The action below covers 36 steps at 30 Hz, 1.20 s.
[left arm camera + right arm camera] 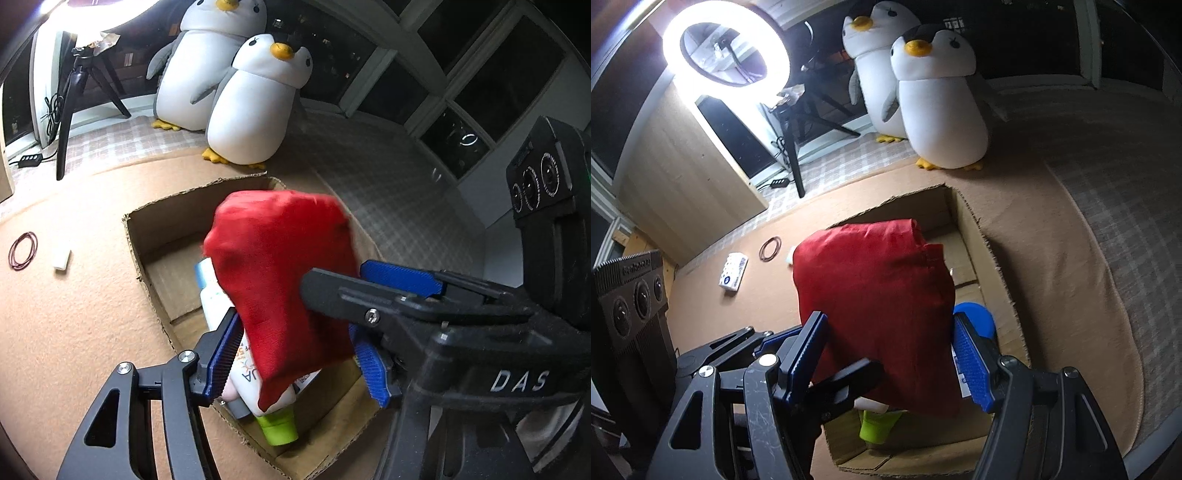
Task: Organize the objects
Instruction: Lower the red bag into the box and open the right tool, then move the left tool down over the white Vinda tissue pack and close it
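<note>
A puffy red cloth bag [280,266] hangs over an open cardboard box [129,221] on a tan blanket. My left gripper [297,363] is shut on the bag's lower part, a blue pad against each side. My right gripper [336,277] comes in from the right and grips the bag higher up. In the right wrist view the red bag [875,302] fills the gap between the pads of my right gripper [888,358], above the box [982,236]. A black finger of the left gripper [849,380] reaches under it. In the box lie a white tube with a green cap [277,424] and a blue lid [975,317].
Two plush penguins [251,110] stand behind the box. Rubber bands [23,250] and a small white block [62,260] lie on the blanket to the left, with a tissue pack [733,275] nearby. A ring light [726,48] on a tripod and a wooden cabinet [683,177] stand at the back left.
</note>
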{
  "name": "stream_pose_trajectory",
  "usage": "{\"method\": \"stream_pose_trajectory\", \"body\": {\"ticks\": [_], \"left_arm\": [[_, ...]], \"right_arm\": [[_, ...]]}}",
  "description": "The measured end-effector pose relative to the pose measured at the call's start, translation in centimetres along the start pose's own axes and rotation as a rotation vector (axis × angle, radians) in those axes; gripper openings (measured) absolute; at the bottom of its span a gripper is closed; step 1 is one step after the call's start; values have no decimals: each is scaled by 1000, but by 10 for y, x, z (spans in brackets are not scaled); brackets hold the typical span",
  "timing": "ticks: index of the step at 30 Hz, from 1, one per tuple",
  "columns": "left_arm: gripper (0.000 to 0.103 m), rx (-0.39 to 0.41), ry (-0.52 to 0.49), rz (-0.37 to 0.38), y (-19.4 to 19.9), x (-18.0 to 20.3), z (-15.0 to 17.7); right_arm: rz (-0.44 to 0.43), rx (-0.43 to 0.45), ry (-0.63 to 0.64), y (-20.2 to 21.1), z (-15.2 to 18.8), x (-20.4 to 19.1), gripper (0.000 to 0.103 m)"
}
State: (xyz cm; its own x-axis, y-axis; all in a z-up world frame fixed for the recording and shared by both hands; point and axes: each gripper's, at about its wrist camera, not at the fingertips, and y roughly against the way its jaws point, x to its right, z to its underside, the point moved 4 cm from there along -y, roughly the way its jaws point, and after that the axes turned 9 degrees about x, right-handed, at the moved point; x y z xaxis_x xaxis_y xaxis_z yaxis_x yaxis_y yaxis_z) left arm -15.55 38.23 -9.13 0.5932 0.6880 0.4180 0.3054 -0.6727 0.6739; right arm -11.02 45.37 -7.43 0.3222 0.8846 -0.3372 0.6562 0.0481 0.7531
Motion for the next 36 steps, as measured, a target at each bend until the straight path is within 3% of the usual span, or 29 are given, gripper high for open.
{"method": "stream_pose_trajectory", "body": {"ticks": [10, 17, 27, 36], "left_arm": [[63, 19, -36, -30, 18, -5, 5], [63, 29, -3, -69, 43, -37, 15], [63, 73, 123, -208, 101, -130, 28], [63, 127, 253, -336, 150, -225, 19]], "right_arm": [[-13, -1, -7, 0, 3, -9, 65], [-33, -2, -12, -2, 9, -26, 65], [-69, -6, 13, -4, 32, -69, 65], [-91, -26, 51, -7, 58, -112, 65]]}}
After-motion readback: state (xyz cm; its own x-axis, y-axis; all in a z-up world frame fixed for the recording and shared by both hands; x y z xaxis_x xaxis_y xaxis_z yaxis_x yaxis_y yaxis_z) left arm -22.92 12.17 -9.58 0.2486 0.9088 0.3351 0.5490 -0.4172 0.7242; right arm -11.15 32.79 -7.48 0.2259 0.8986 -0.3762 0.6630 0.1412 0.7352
